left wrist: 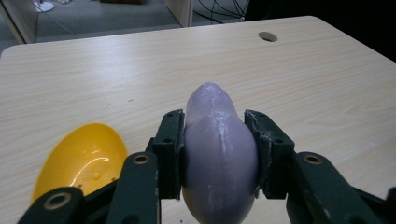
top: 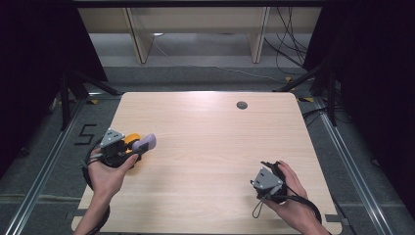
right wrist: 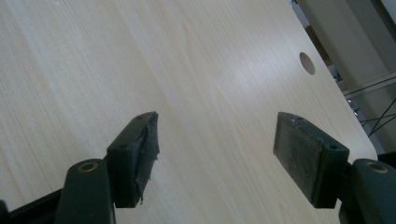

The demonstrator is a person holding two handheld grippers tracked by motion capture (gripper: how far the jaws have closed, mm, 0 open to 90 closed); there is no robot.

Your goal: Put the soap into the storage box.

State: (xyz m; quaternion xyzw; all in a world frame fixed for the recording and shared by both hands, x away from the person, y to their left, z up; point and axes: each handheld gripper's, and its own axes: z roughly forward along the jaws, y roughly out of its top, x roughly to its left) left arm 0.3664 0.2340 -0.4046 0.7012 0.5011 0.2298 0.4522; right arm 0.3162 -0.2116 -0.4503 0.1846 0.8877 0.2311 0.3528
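My left gripper point(top: 132, 149) sits at the table's left edge, shut on a pale purple egg-shaped half shell point(top: 145, 143). In the left gripper view the purple shell point(left wrist: 219, 154) is clamped between both pads, its narrow end pointing away. A yellow half shell point(left wrist: 84, 158) lies hollow side up on the wood just left of the jaws; in the high view the yellow shell point(top: 131, 139) peeks out beside the gripper. My right gripper point(top: 259, 192) rests near the table's front right, held in a hand. Its jaws stand wide open over bare wood point(right wrist: 215, 135).
The light wooden table point(top: 210, 147) has a round cable hole point(top: 242, 105) near its far edge. Beyond the far edge stand wooden shelf legs and loose cables on a grey floor. A metal rail runs along each side.
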